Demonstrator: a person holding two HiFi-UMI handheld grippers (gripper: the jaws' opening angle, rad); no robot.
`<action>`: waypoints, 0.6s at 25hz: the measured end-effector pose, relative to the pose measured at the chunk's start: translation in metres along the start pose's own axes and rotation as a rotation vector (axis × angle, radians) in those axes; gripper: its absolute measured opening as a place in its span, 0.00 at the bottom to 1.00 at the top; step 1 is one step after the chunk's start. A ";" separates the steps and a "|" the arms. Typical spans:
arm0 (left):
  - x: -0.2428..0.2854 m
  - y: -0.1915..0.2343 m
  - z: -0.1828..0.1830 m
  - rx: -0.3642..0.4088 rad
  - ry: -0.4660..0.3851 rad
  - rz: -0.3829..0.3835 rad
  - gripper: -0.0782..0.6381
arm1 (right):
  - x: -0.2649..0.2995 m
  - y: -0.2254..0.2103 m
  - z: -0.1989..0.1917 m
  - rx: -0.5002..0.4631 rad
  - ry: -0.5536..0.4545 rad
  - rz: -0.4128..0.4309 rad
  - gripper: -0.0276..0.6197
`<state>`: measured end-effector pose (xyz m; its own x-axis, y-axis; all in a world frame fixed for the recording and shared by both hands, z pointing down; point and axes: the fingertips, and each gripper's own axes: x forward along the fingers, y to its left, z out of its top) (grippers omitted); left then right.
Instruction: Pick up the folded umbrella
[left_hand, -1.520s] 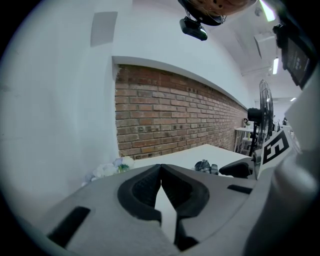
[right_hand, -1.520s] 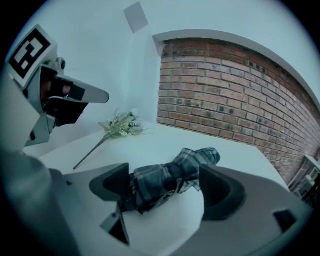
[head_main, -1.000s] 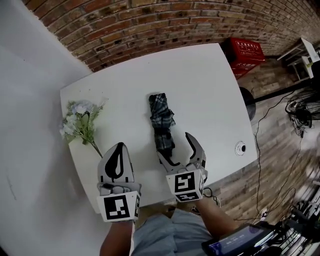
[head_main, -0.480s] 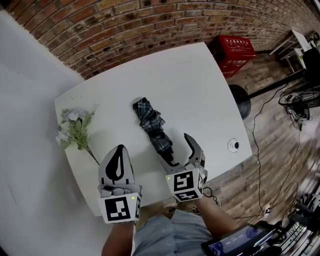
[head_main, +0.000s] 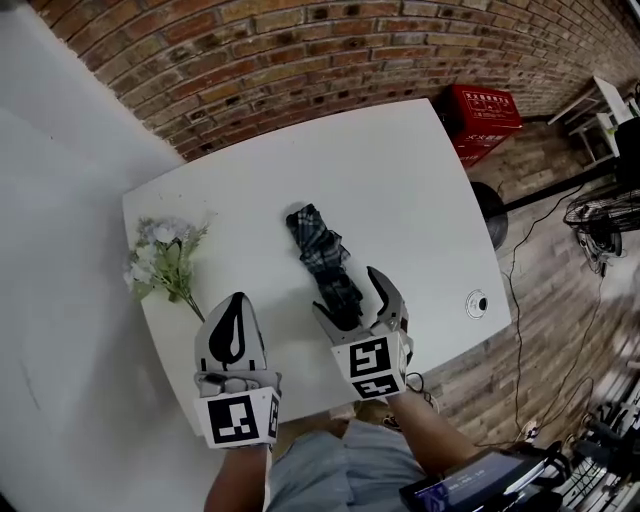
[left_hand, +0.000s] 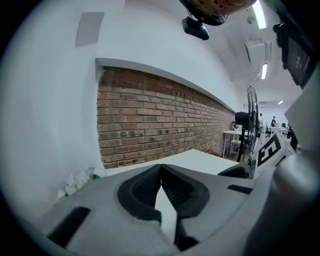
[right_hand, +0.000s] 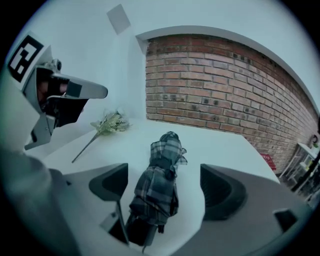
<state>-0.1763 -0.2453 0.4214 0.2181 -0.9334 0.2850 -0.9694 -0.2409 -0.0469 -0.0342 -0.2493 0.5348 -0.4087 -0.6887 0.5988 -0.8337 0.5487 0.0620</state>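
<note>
Looks like the right gripper (head_main: 348, 296) has slid forward: the umbrella (head_main: 318, 243), lying on the tabletop (head_main: 420, 180), now sits between its wide-open fingers, ungripped, ready for a squeeze. The left gripper (head_main: 233, 335) has its fingers closed, empty.

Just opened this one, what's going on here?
A person holds a gripper in each hand over a white table. The right gripper is open, its jaws either side of the near end of the umbrella, which lies on the table, not yet gripped. The left gripper is shut and empty. Flowers lie at the left.
</note>
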 end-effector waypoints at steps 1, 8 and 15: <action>0.001 0.004 -0.001 -0.003 0.002 0.004 0.12 | 0.004 0.001 0.001 0.005 0.005 0.003 0.74; 0.012 0.026 -0.016 -0.018 0.037 0.017 0.12 | 0.034 0.002 -0.002 0.049 0.050 0.019 0.74; 0.023 0.038 -0.028 -0.036 0.064 0.015 0.12 | 0.050 0.006 -0.004 0.113 0.122 0.057 0.73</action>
<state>-0.2115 -0.2688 0.4535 0.1967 -0.9178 0.3450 -0.9763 -0.2158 -0.0174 -0.0578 -0.2784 0.5684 -0.4137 -0.5916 0.6920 -0.8498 0.5237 -0.0604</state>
